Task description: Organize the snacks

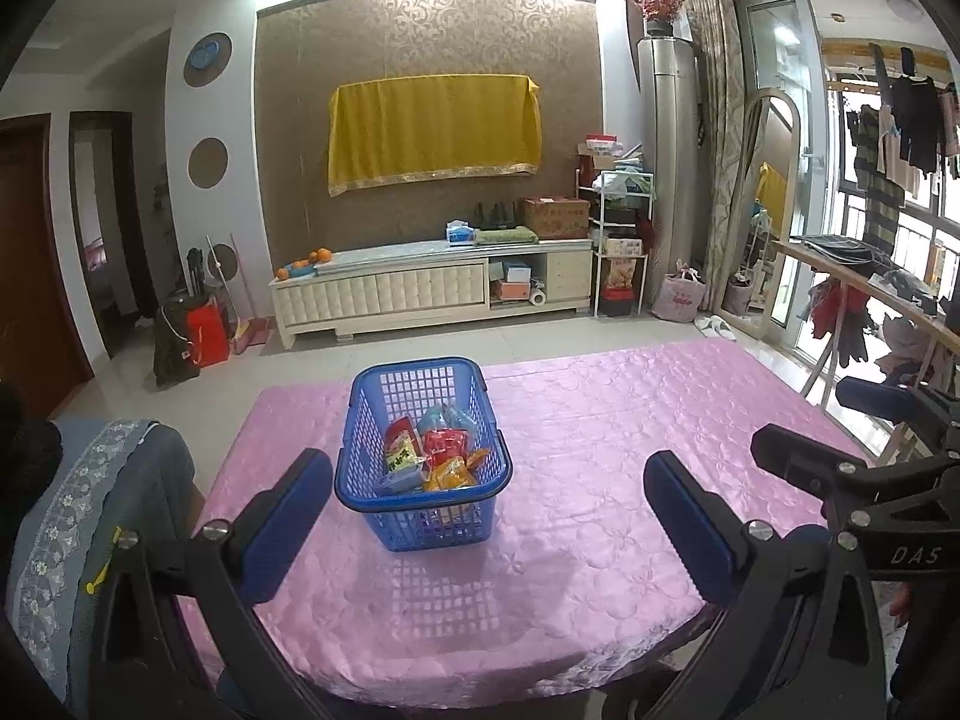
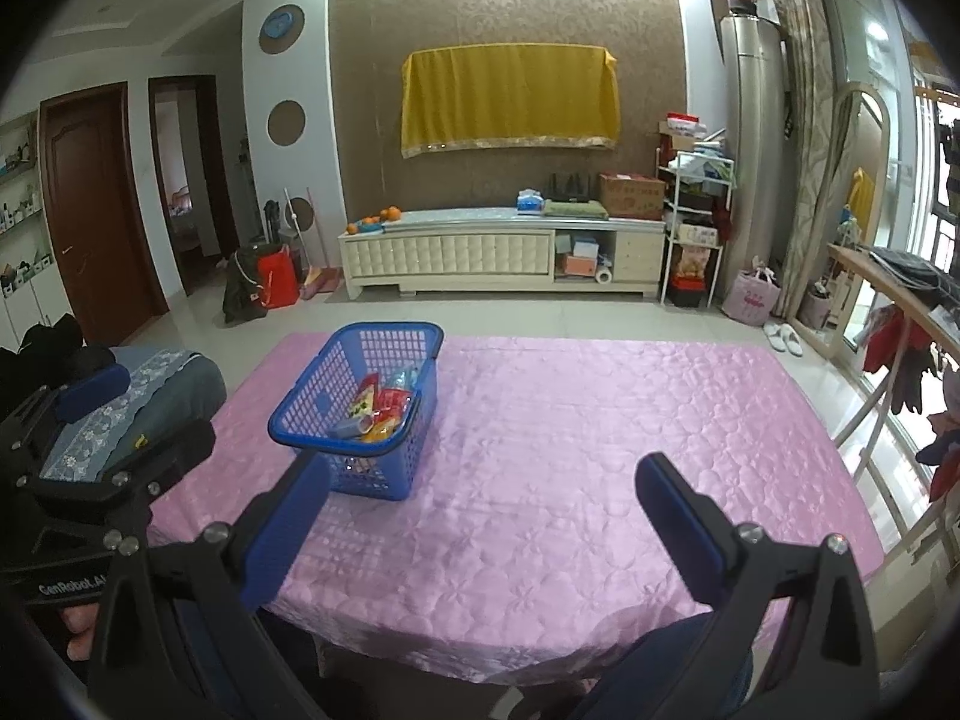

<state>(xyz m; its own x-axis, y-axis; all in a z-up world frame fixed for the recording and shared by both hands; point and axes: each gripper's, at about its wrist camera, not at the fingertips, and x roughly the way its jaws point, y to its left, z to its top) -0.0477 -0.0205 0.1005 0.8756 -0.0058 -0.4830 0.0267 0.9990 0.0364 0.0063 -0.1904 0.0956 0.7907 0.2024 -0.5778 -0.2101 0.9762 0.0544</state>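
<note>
Both the left gripper (image 1: 489,516) and the right gripper (image 2: 483,519) hang over the tabletop's (image 2: 600,420) near edge, fingers spread wide and empty. Farther in, left of centre, the blue basket (image 1: 420,516) holds the snack packets (image 1: 429,456); bare pink cloth stretches right and back.

You face a patterned brown wall panel (image 2: 504,18) with a yellow cloth (image 2: 510,99) hung on it, a cream cabinet (image 2: 504,255) below, pale tiled floor (image 2: 540,315), and bright windows (image 1: 888,192) at right.
</note>
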